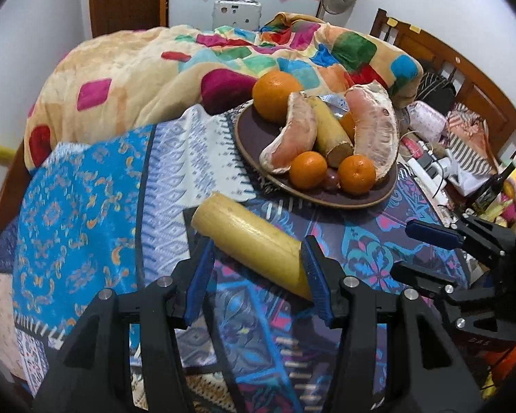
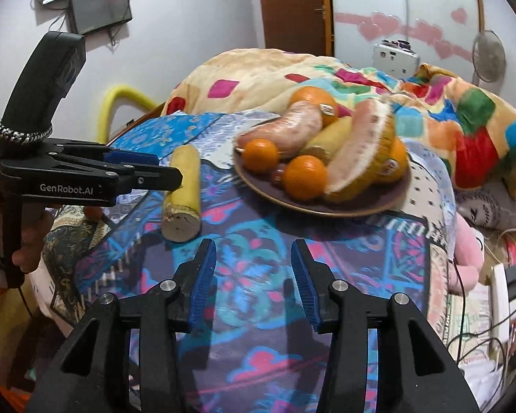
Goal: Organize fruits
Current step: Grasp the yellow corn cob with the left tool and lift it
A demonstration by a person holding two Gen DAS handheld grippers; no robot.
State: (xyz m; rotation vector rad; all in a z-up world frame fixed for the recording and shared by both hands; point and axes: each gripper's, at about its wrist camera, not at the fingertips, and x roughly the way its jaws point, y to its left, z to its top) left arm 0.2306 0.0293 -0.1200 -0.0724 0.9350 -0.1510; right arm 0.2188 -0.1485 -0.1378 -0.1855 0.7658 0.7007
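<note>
A yellow cut banana piece point(image 1: 249, 241) lies on the patterned cloth in front of a dark brown plate point(image 1: 378, 197). My left gripper point(image 1: 258, 251) is open, its blue pads on either side of the piece's near end; touching cannot be told. The plate holds a large orange point(image 1: 275, 94), two pomelo segments point(image 1: 292, 134), another banana piece point(image 1: 328, 129) and small oranges point(image 1: 308, 169). My right gripper point(image 2: 254, 251) is open and empty over the cloth, right of the banana piece point(image 2: 184, 192) and before the plate point(image 2: 326, 206). The left gripper point(image 2: 144, 168) shows at the left.
A crumpled colourful blanket point(image 1: 154, 79) lies behind the plate. Cables, a power strip point(image 2: 498, 296) and clutter lie to the right, with a dark bottle point(image 1: 492, 189). A wooden headboard point(image 1: 440, 55) stands far right. The right gripper point(image 1: 440, 241) shows at the right edge.
</note>
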